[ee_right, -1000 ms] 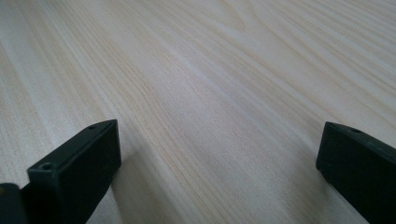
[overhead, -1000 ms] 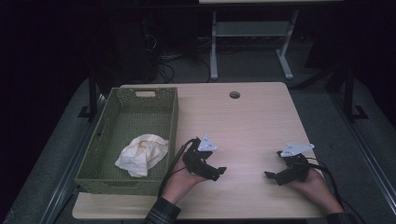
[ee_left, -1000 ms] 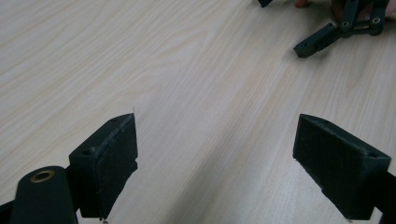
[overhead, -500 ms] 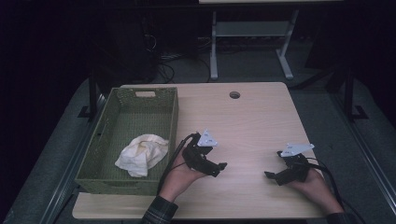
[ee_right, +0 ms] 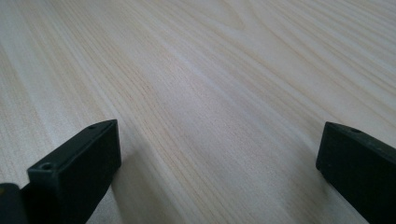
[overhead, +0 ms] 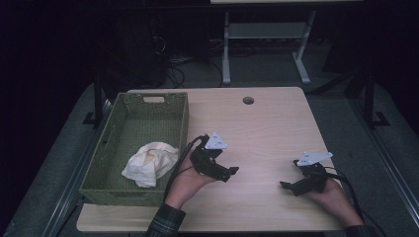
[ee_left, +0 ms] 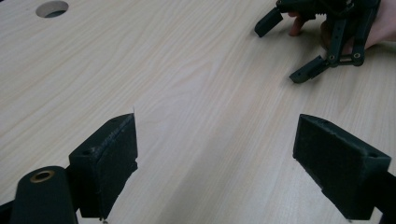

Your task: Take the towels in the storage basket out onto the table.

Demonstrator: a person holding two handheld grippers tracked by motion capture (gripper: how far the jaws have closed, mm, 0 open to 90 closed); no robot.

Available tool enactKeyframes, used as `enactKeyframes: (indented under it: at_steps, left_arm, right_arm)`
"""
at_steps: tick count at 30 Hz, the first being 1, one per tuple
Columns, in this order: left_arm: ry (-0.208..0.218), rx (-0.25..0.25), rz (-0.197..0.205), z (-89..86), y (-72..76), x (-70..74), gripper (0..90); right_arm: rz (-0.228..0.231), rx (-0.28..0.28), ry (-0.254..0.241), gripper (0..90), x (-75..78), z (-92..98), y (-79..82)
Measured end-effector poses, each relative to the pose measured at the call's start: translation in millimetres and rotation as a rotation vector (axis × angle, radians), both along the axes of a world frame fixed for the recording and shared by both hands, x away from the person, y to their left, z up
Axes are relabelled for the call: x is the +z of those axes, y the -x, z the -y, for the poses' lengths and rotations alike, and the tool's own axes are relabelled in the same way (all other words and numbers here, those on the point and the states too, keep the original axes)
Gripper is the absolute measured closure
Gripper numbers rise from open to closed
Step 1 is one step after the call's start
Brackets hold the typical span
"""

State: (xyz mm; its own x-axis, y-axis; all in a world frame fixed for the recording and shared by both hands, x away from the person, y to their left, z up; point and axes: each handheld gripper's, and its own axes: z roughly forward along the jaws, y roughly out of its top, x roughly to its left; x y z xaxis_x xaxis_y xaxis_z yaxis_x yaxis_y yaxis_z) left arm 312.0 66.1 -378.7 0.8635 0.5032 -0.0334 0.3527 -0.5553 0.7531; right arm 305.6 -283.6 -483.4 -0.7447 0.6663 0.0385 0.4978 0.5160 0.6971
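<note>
My left gripper (overhead: 230, 172) sits low over the light wooden table (overhead: 267, 123), just right of the green woven basket (overhead: 111, 182), pointing right. Its jaws stand wide apart in the left gripper view (ee_left: 215, 158), with bare wood between them. My right gripper (overhead: 288, 186) rests near the table's front right, pointing left, also open (ee_right: 217, 163) with nothing between its jaws. From the left gripper view the right gripper (ee_left: 299, 46) shows at the top right, held by a hand. A crumpled white cloth (overhead: 148, 163) lies inside the basket near its front end.
A round cable hole (overhead: 248, 100) is cut in the table near its far edge. Beyond the table stand a grey metal frame (overhead: 267, 34) and cables on the dark floor. A plaid sleeve (overhead: 165, 224) enters at the front edge.
The left gripper has lifted slightly and shifted a little away from the front edge. The right gripper has stayed about where it was.
</note>
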Motion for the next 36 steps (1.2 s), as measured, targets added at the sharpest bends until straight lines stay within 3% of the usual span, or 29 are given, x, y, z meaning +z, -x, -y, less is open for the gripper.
enactKeyframes:
  at_steps: [14,16,19,22,24,36]
  left_arm:
    - [-0.018,-0.009,-0.013,-7.5,-13.0,9.7,13.2]
    - [-0.013,-0.005,-0.016,-10.7,-14.9,11.6,13.2]
    - [0.026,-0.002,-0.031,-15.3,-15.5,14.7,13.3]
    - [0.018,-0.016,-0.033,-18.8,-14.9,18.6,13.5]
    - [0.004,-0.006,-0.02,-22.2,-15.6,21.3,13.4]
    - [0.023,0.062,-0.024,-49.9,-20.5,28.8,13.4]
  right_arm:
    - [0.001,-0.002,0.0,0.0,0.0,0.2,0.3]
    - [0.0,-0.004,0.0,0.0,0.0,0.2,0.5]
    - [0.002,-0.003,0.001,0.0,-0.1,0.2,0.4]
    - [0.001,-0.004,0.0,0.0,0.0,0.1,0.4]
    - [0.002,-0.003,0.001,0.0,0.0,0.2,0.4]
    - [0.0,-0.003,0.0,0.0,0.0,0.1,0.3]
